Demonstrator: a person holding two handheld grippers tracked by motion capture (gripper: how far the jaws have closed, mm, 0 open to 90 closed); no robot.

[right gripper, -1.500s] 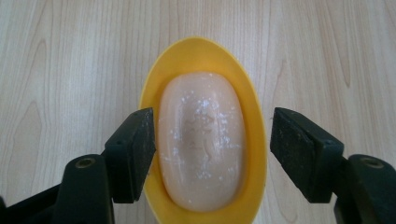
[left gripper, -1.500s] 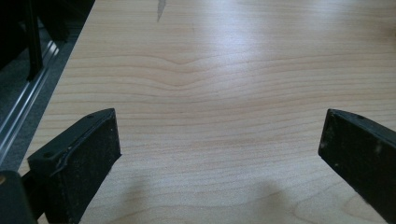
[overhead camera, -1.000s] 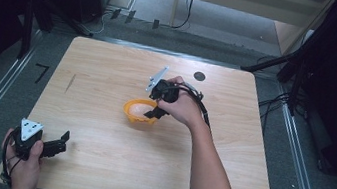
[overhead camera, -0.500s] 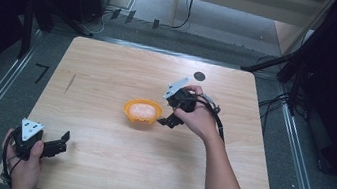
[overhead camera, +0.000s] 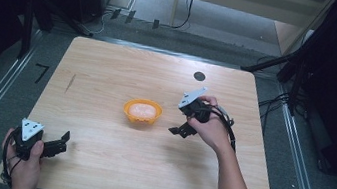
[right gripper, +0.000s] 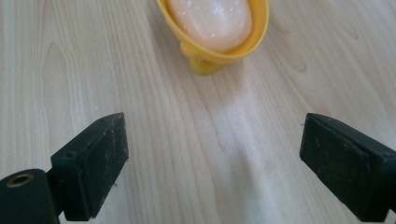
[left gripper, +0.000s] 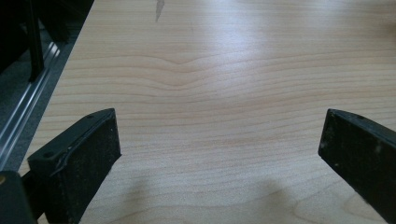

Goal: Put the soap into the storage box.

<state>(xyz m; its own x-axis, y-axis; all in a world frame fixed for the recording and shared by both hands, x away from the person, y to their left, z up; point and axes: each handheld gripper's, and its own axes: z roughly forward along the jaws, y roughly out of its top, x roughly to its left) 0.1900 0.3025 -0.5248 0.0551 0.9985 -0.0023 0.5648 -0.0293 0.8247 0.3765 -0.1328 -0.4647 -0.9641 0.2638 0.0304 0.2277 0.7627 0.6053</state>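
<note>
Wood table (overhead camera: 108, 75), mostly bare. Orange dish (overhead camera: 142, 112) with a pale soap bar (overhead camera: 142, 110) sits mid-table, long axis left-right. My right gripper (overhead camera: 179, 129) is just right of it, apart from it; its jaws have just been opening and stand wide with nothing between them. Left gripper (overhead camera: 62, 140) is wide too, far off at the near-left corner. A black dot (overhead camera: 199, 76) lies farther back. I'd say right is nearer; path clear.
</note>
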